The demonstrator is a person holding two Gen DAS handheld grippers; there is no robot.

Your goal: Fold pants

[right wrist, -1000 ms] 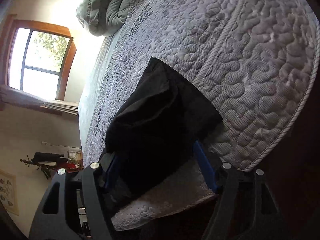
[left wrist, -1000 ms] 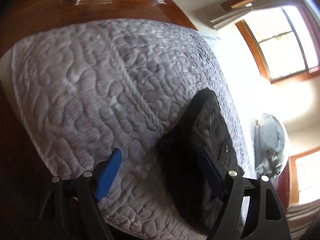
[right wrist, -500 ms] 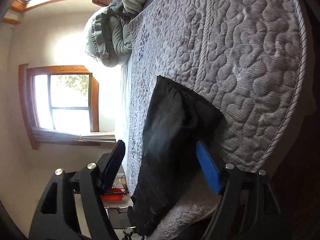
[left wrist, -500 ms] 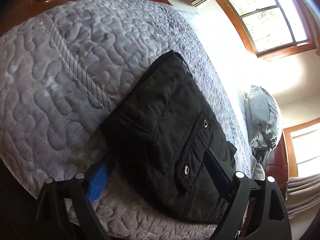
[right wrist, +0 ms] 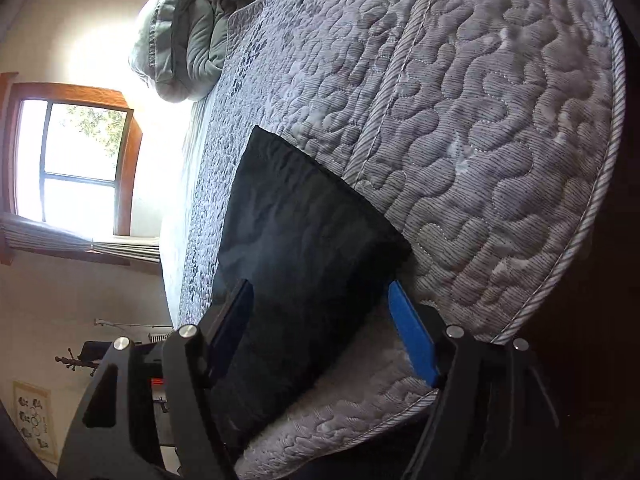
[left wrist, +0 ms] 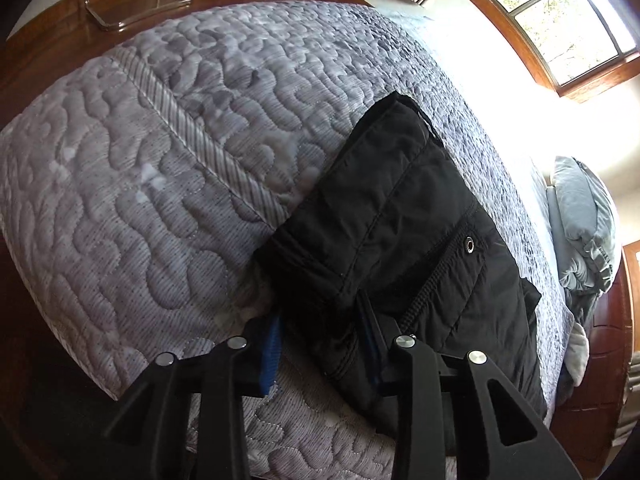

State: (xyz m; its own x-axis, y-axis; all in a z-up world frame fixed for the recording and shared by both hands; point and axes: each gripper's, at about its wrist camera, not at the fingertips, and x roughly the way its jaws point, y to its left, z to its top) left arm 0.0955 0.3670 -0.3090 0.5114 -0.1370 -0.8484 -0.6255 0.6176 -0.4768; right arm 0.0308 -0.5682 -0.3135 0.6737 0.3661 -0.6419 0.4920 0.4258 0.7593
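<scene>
The folded black pants (left wrist: 400, 220) lie on the grey quilted mattress (left wrist: 160, 200), near its corner. My left gripper (left wrist: 320, 316) is closing on the pants' near left edge. Its blue pad (left wrist: 272, 344) is against the fold's side and the other pad is sunk in the fabric. In the right wrist view the pants (right wrist: 304, 240) lie between the fingers of my right gripper (right wrist: 320, 286). Its jaws are narrowing but stand wide, and the blue pad (right wrist: 412, 336) sits just beside the cloth over the mattress (right wrist: 480, 140).
Grey-green bedding (right wrist: 180, 40) is bunched at the far end of the bed. A window (right wrist: 76, 160) is in the wall beside it. A wooden surface with a clear stand (left wrist: 132, 0) lies beyond the mattress. The mattress edge (right wrist: 580, 240) runs close to the pants.
My left gripper slid sideways over the pants, then its jaws closed from wide apart onto the near left edge. My right gripper dropped closer to the pants and straddles them.
</scene>
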